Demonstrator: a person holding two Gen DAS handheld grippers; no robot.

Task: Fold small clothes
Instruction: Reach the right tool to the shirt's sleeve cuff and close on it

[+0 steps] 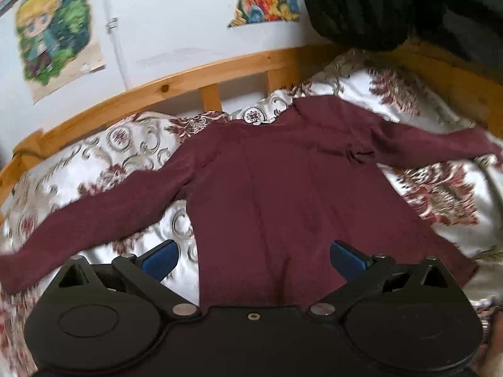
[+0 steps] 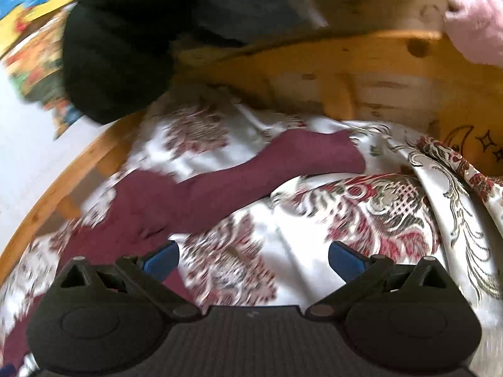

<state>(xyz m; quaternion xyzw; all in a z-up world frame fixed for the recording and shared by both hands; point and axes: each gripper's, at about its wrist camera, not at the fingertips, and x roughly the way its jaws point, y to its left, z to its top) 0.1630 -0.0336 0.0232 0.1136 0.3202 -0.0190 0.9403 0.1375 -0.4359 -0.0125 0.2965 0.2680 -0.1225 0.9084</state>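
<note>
Left tool [image 1: 253, 256] agape above maroon top [image 1: 283, 188] hem

Wooden bed frame [image 1: 176, 80] — pine rail with short slats, curving along a white wall. Glossy white bedspread [image 1: 440, 194] on top, printed with maroon floral medallions and grey scrolls, rumpled near the rail. Maroon long-sleeved top [image 1: 276, 194] spread flat on the spread, sleeves out to both sides. Black knitted bundle [image 1: 361, 9] over the far corner — contact with the bedding unclear.
</note>
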